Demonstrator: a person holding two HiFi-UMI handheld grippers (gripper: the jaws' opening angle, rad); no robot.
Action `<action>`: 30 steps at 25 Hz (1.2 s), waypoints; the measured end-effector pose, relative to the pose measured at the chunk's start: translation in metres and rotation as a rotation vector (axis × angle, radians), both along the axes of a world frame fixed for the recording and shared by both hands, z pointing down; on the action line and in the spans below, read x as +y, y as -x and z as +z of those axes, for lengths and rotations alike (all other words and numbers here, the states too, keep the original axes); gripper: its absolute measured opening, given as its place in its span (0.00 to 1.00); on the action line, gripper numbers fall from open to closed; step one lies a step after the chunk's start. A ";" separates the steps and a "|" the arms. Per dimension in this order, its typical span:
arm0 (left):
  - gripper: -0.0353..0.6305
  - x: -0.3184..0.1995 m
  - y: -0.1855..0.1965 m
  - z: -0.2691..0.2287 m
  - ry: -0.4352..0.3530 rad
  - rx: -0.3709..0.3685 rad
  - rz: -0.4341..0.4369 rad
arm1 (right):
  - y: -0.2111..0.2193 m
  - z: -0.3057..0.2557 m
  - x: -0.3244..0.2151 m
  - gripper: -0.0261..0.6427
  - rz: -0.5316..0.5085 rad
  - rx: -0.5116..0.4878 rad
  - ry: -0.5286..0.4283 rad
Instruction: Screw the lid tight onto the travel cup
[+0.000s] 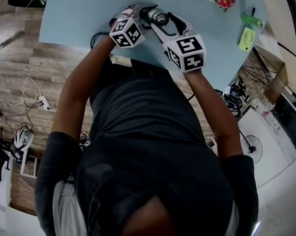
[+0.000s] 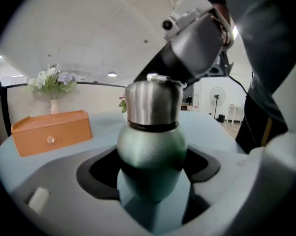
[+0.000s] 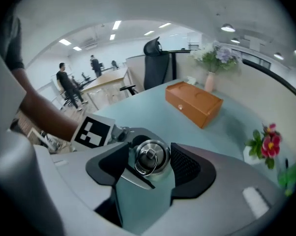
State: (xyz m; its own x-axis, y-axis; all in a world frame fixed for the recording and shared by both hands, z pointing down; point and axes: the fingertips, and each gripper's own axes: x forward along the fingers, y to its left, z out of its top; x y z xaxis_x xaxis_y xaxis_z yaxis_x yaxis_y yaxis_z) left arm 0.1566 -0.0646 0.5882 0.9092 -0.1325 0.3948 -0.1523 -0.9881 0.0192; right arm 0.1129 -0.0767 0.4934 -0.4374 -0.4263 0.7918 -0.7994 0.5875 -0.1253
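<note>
Cup point(image 2: 150, 149) stands on table point(image 1: 79, 14), body clamped in left gripper point(image 2: 149, 178), right gripper point(image 3: 148, 163) closed round lid point(image 3: 149, 156); advise holding the body firm and turning the lid squarely to avoid cross-threading.

Overhead, the marker cubes point(image 1: 127, 32) hide most of the travel cup point(image 1: 158, 17); in the right gripper view, mid-frame, its lid point(image 3: 150, 157) covers the body.
</note>
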 end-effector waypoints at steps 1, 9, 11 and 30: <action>0.69 0.000 0.000 0.000 0.001 0.001 0.000 | 0.005 -0.007 0.000 0.41 -0.098 -0.004 -0.004; 0.69 -0.001 0.000 -0.001 0.004 0.004 -0.001 | -0.001 -0.007 0.025 0.41 -1.196 0.343 0.019; 0.69 -0.001 0.000 0.000 0.006 0.004 -0.002 | -0.007 0.002 0.030 0.41 -1.365 0.404 0.043; 0.69 0.000 0.001 0.000 -0.004 -0.002 -0.003 | -0.001 0.020 0.005 0.40 -0.184 0.205 -0.074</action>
